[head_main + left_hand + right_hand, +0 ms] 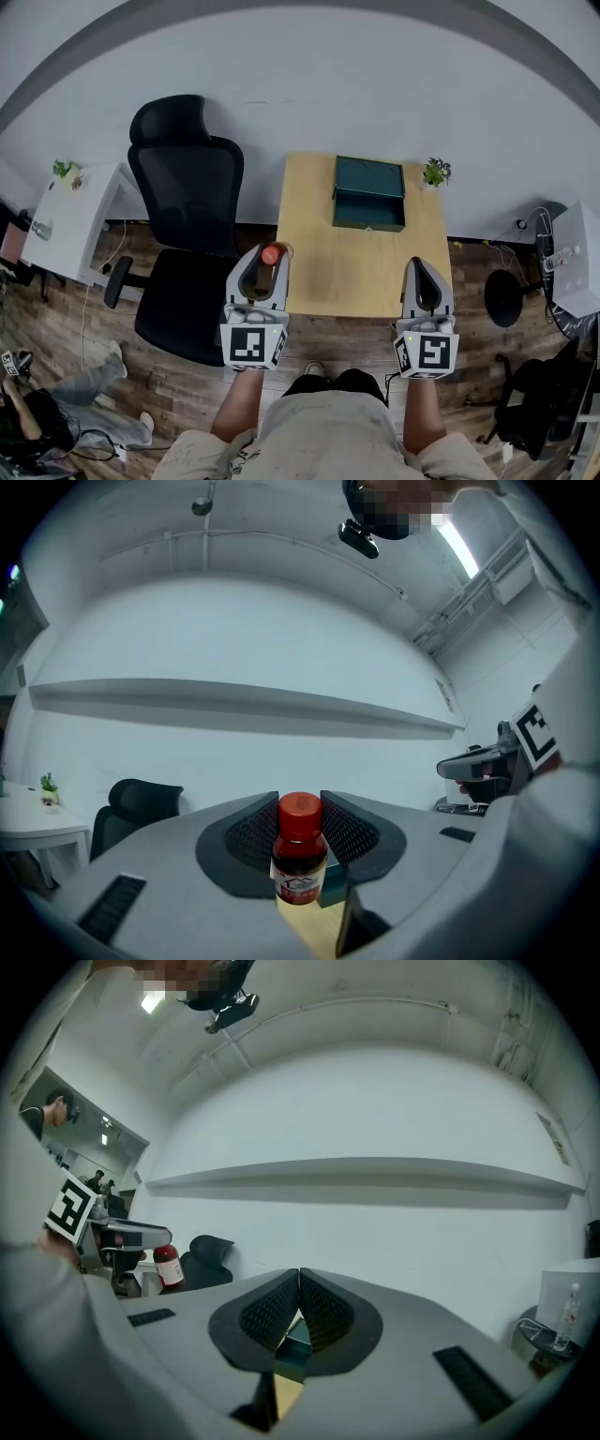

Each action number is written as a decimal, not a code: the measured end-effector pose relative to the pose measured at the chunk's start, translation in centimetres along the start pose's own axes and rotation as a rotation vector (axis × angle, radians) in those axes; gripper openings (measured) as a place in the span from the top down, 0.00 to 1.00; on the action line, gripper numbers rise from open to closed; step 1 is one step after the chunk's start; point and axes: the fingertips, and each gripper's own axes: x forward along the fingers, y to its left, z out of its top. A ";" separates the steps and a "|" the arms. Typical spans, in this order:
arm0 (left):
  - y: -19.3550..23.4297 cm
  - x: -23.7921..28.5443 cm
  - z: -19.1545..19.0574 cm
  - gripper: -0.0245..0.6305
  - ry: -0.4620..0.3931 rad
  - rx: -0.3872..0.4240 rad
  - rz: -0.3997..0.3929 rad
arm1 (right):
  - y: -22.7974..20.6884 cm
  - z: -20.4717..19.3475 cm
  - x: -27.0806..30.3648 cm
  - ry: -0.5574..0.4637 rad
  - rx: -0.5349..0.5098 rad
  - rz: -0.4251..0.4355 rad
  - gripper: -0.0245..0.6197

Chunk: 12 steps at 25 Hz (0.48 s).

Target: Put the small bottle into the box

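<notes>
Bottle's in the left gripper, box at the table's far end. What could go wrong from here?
1. The bottle sits upright in the left gripper; tilting it on the way could let it slip.
2. The box has a front wall to clear; coming in low could hit it.
3. The right gripper, shut and empty, isn't steadying the box.

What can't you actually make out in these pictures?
Label on the bottle: left gripper view, print too small to read.
Rest of the bottle: head view, only its red cap shows; the left gripper covers it.
Inside of the box: head view, too small and dark to tell contents.
Most of the box: right gripper view, hidden behind the shut right gripper.
</notes>
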 end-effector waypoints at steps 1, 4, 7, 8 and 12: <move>0.0 0.4 0.0 0.74 -0.001 0.000 -0.003 | -0.2 0.0 0.2 0.001 0.001 -0.006 0.94; -0.3 1.9 0.0 0.74 -0.007 0.000 -0.018 | -1.0 -0.2 1.0 -0.002 -0.003 -0.015 0.94; -0.8 3.4 -0.2 0.74 -0.011 0.002 -0.031 | -2.0 -0.4 1.8 -0.006 -0.002 -0.023 0.94; -1.1 3.9 -0.2 0.74 -0.011 0.002 -0.033 | -2.5 -0.5 2.1 -0.010 -0.001 -0.025 0.94; -2.0 6.9 0.1 0.74 -0.026 0.007 -0.043 | -4.8 -0.7 3.9 -0.021 0.007 -0.039 0.94</move>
